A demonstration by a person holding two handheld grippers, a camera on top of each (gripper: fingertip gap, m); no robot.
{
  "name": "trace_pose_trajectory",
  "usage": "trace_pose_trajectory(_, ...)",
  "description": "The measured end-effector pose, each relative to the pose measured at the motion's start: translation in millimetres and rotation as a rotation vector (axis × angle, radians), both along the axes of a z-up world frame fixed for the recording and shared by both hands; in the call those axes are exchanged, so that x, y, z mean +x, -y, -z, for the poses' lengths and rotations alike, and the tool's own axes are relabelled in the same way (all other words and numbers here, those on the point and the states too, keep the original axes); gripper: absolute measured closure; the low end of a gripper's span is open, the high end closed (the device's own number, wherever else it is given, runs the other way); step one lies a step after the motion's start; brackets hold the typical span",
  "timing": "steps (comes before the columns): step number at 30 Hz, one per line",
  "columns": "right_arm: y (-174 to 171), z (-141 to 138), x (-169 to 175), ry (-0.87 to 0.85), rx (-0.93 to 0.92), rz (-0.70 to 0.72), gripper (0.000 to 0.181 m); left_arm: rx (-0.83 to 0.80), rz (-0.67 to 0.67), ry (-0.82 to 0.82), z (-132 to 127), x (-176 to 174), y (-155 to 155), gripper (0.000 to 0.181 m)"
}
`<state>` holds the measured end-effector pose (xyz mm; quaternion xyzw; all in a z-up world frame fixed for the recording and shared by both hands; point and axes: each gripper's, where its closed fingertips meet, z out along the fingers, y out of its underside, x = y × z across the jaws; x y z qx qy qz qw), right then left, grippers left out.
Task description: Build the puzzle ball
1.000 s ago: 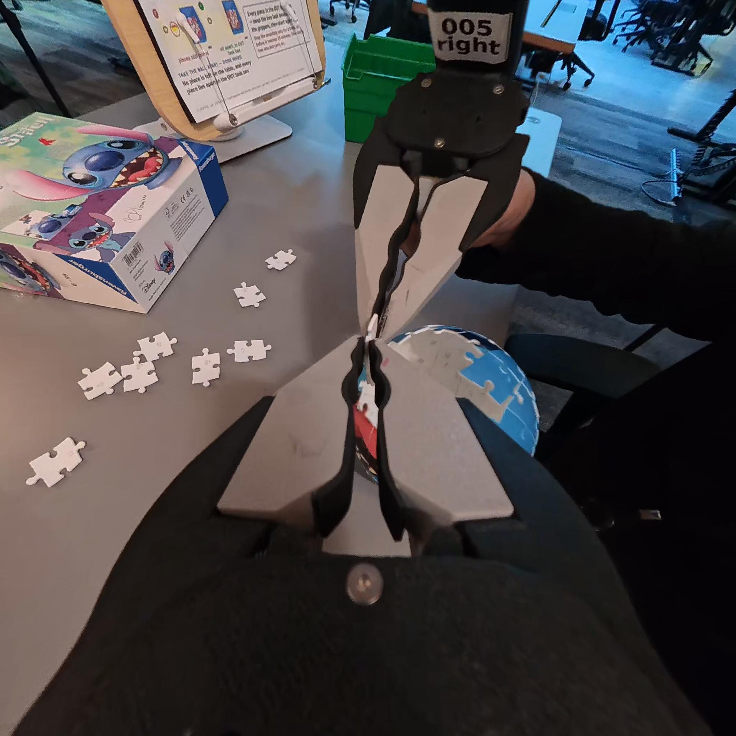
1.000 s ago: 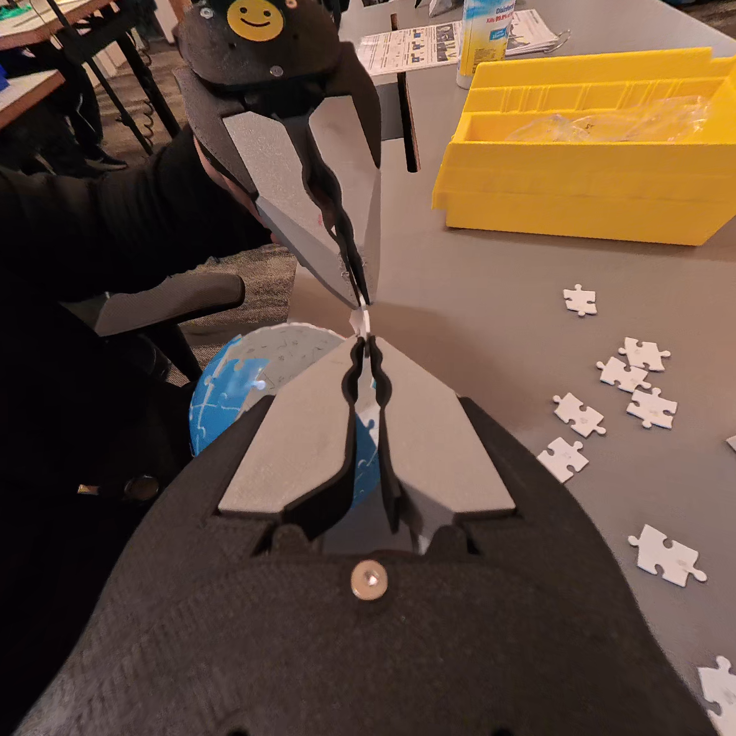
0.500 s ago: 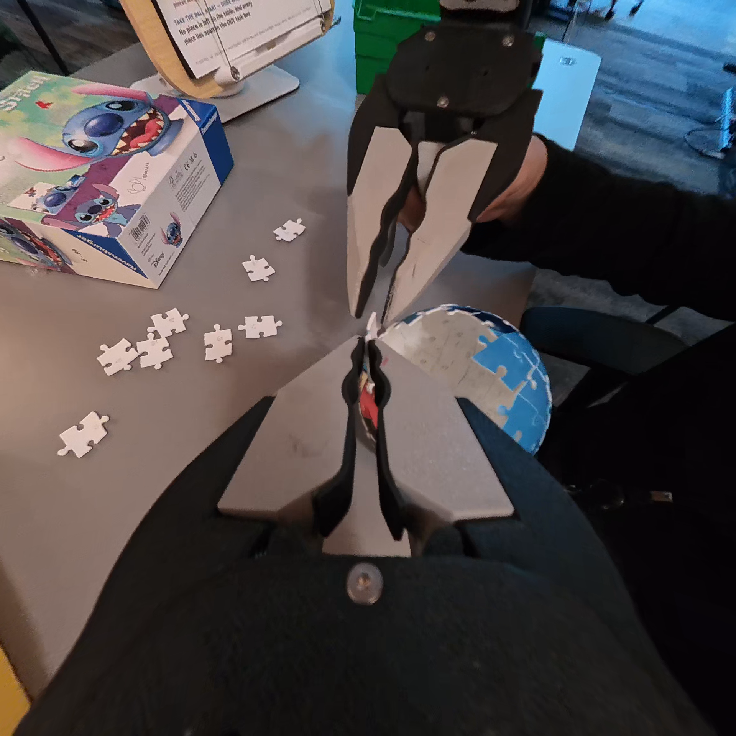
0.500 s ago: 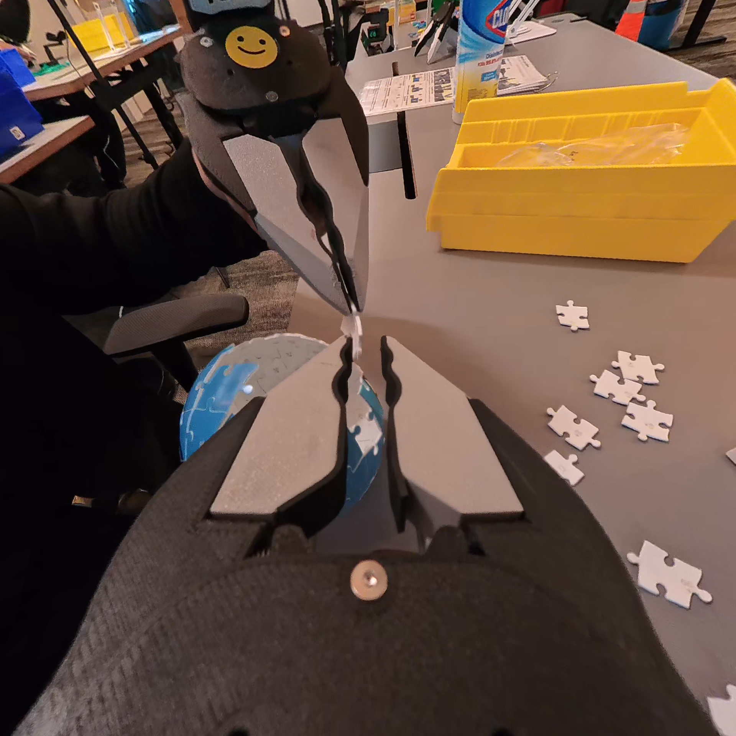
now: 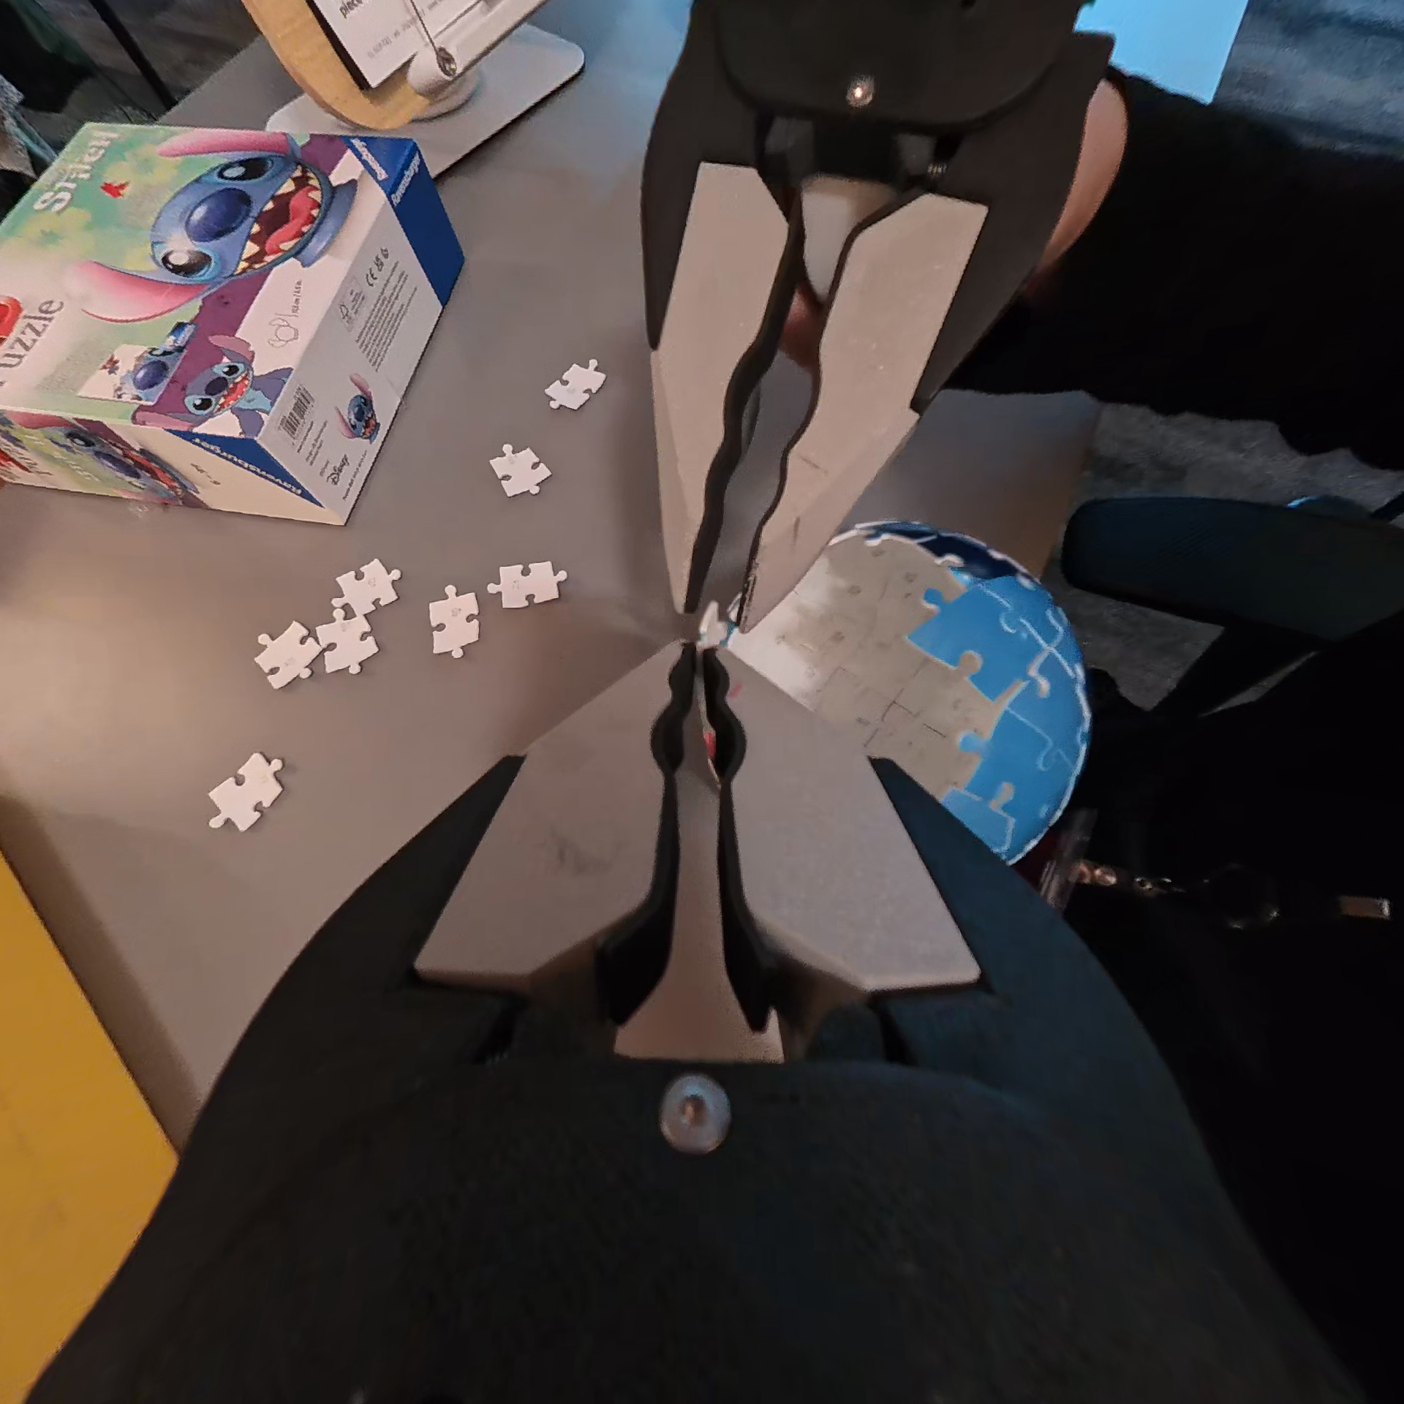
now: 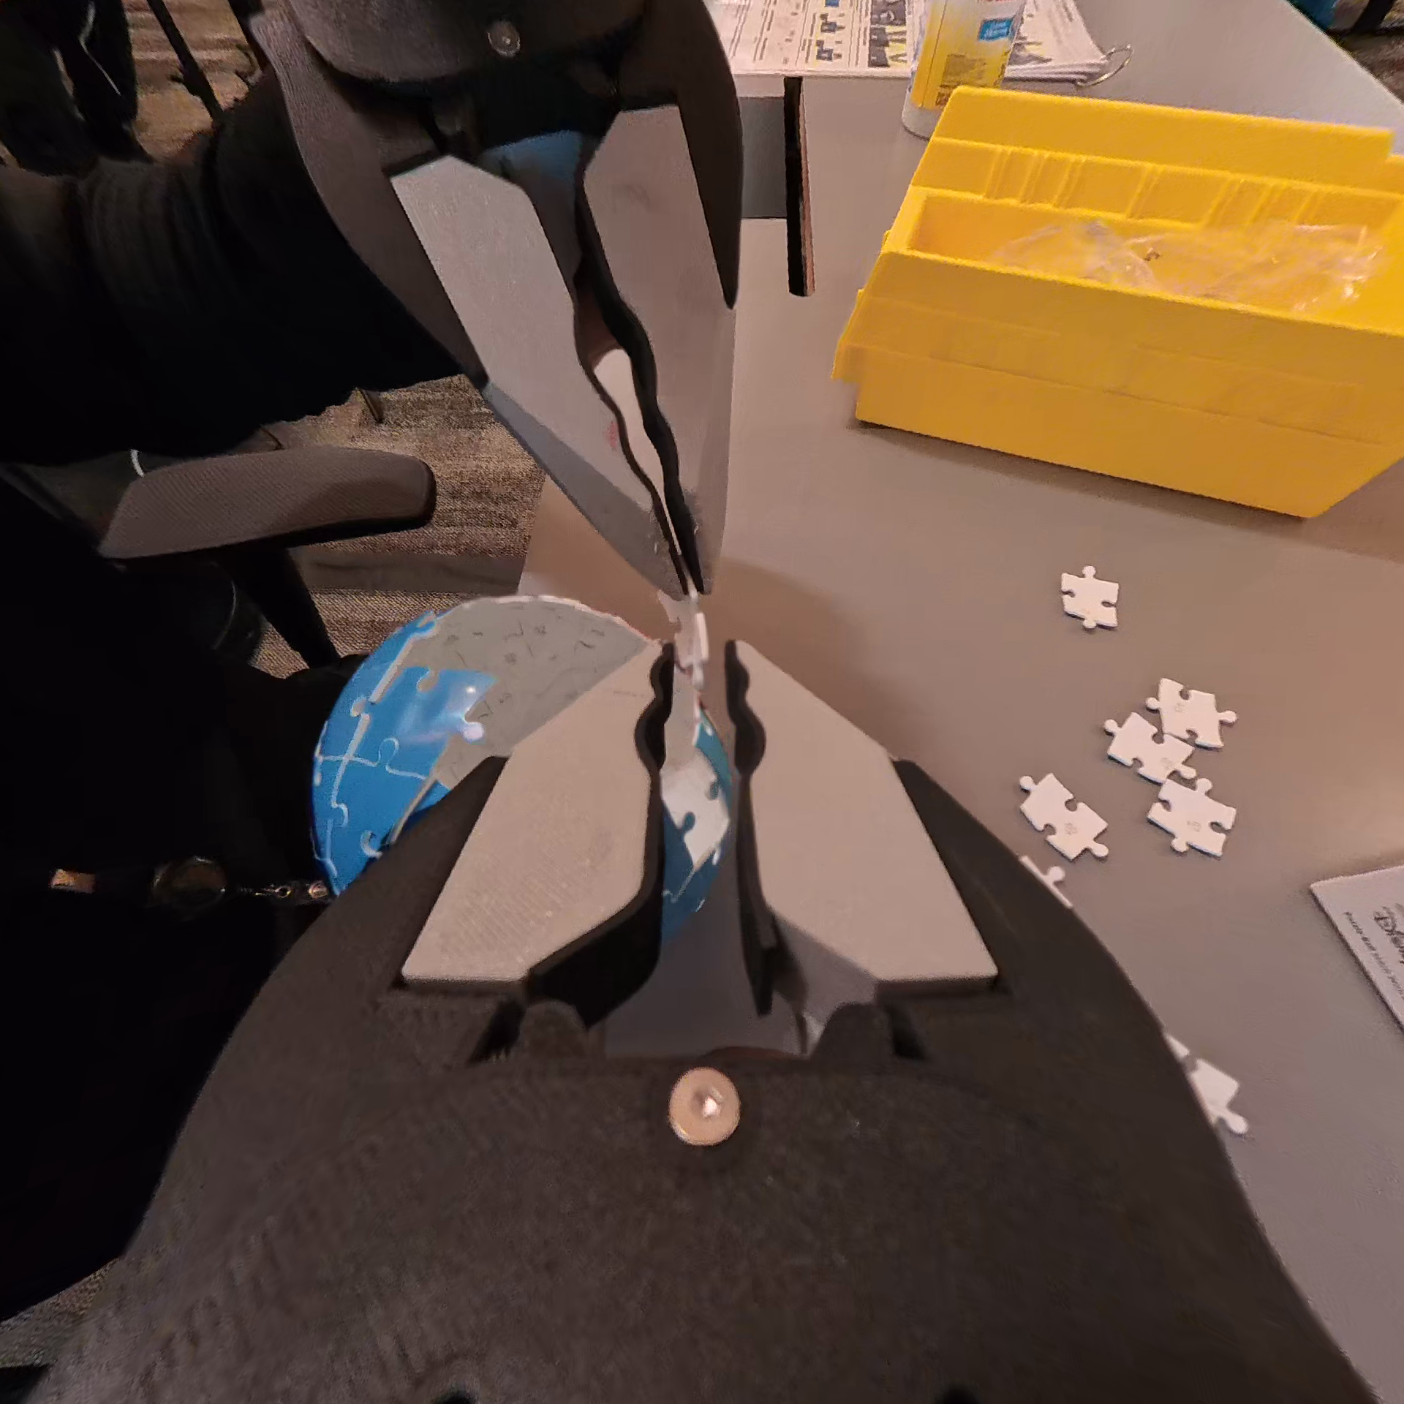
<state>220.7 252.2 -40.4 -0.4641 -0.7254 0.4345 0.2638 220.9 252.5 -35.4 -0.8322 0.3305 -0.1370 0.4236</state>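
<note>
Left gripper [image 5: 697, 653] is clenched on a white piece [image 6: 690, 637] at its tips, over the table [image 5: 532, 251] edge. Right gripper [image 6: 697, 652] faces it tip to tip, jaws parted, the piece between them. The half-built ball [image 5: 950, 684] sits just below both. Loose pieces [image 5: 357, 623] lie by the box [image 5: 220, 319]; a yellow bin [image 6: 1124, 365] stands beyond.

An office or lab workroom: a grey work table [image 6: 950, 608] bears a yellow parts bin [image 6: 1139, 365], with printed sheets [image 6: 820, 38] and a wipes canister [image 6: 965, 53] beyond the bin. Beside the table stand a padded chair armrest [image 6: 266, 494] and carpeted floor [image 6: 456, 425]. An instruction stand [image 5: 425, 68] sits on it too.
</note>
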Motion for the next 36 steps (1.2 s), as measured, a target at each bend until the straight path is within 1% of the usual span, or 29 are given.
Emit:
trace_pose_trajectory(4,3,-1,-3,0.015,0.058,-0.016,0.176,0.013,0.009,-0.071,-2,4,2,0.181)
trace_pose_trajectory(5,4,1,-3,0.022,0.079,-0.022,0.181,0.019,0.005,-0.098,-1,3,2,0.181)
trace_pose_trajectory(7,4,1,-4,0.008,0.115,-0.015,0.181,0.034,-0.002,-0.126,-2,2,1,0.181)
trace_pose_trajectory(11,3,-7,-4,-0.06,0.087,0.006,0.181,0.07,-0.04,-0.076,-10,-1,1,0.18)
trace_pose_trajectory(13,1,-12,-2,-0.098,0.05,0.016,0.181,0.083,-0.063,-0.038,-11,-8,4,0.163)
trace_pose_trajectory(15,-1,-17,1,-0.137,0.013,0.015,0.181,0.09,-0.092,0.011,-12,-18,7,0.16)
trace_pose_trajectory(17,-11,-16,5,-0.137,-0.001,0.054,0.181,0.085,-0.137,0.052,-10,-33,11,0.157)
trace_pose_trajectory(18,-18,-15,10,-0.133,-0.012,0.083,0.181,0.084,-0.149,0.078,-9,-39,15,0.153)
trace_pose_trajectory(19,-27,-11,15,-0.12,-0.033,0.117,0.181,0.077,-0.137,0.113,-7,-41,22,0.146)
trace_pose_trajectory(21,-45,4,31,-0.069,-0.078,0.178,0.181,0.045,-0.058,0.195,3,-37,43,0.119)
trace_pose_trajectory(23,-65,26,46,-0.007,-0.121,0.249,0.181,0.048,-0.004,0.253,15,-32,57,0.103)
trace_pose_trajectory(25,-74,40,56,0.008,-0.167,0.286,0.181,0.064,0.04,0.266,32,-24,65,0.088)
trace_pose_trajectory(27,-76,45,61,-0.009,-0.203,0.296,0.181,0.07,0.074,0.228,53,-16,68,0.083)
trace_pose_trajectory(28,-74,43,61,-0.026,-0.229,0.29,0.181,0.073,0.07,0.2,63,-13,66,0.08)
trace_pose_trajectory(31,-62,28,55,-0.134,-0.341,0.218,0.181,0.051,0.066,0.106,91,-3,58,0.074)
trace_pose_trajectory(34,-60,22,48,-0.203,-0.362,0.195,0.181,0.045,0.056,0.036,108,5,54,0.071)
trace_pose_trajectory(36,-61,23,48,-0.21,-0.351,0.198,0.181,0.059,0.043,0.014,111,9,53,0.07)
